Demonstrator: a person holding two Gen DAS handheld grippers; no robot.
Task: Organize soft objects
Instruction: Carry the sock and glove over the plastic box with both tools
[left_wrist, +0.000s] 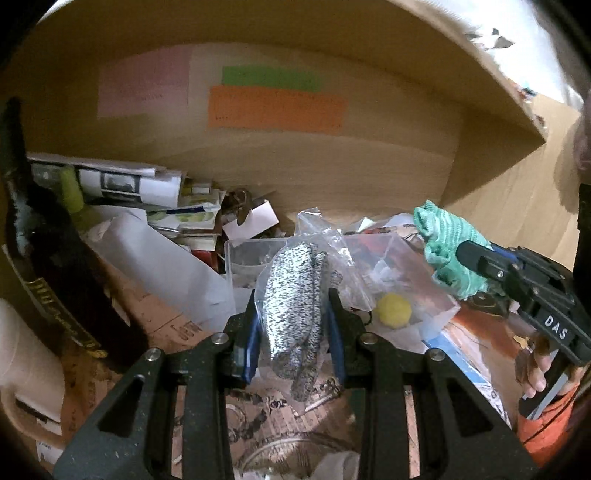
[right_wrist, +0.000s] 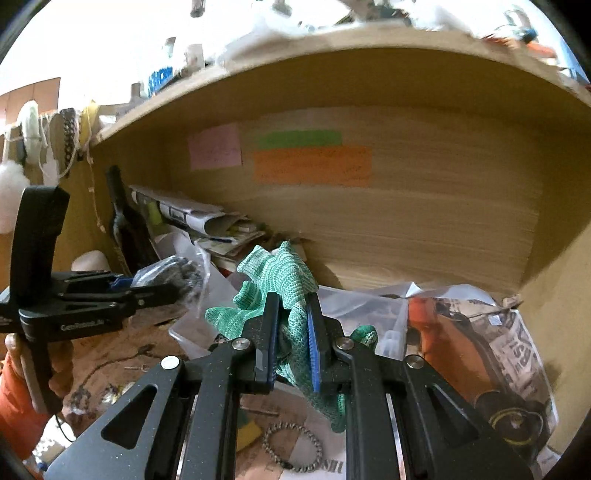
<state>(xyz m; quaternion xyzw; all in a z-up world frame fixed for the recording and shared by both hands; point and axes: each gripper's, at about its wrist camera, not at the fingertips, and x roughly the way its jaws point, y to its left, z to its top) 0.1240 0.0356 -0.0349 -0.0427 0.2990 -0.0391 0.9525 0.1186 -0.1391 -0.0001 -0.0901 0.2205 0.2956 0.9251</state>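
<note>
My left gripper (left_wrist: 291, 299) is shut on a speckled black-and-white knit glove in a clear plastic bag (left_wrist: 293, 310) and holds it above the shelf clutter. It also shows in the right wrist view (right_wrist: 170, 275), at the left. My right gripper (right_wrist: 291, 301) is shut on a green knit glove (right_wrist: 275, 277), held up off the shelf. In the left wrist view that green glove (left_wrist: 443, 236) hangs from the right gripper (left_wrist: 469, 254) at the right.
A wooden shelf back (left_wrist: 332, 166) carries pink, green and orange paper notes (left_wrist: 275, 110). Below lie papers (left_wrist: 122, 181), a clear plastic box (left_wrist: 243, 258), a yellow ball (left_wrist: 393, 310), a dark bottle (left_wrist: 55, 280), a bead bracelet (right_wrist: 291, 446) and a printed bag (right_wrist: 487, 354).
</note>
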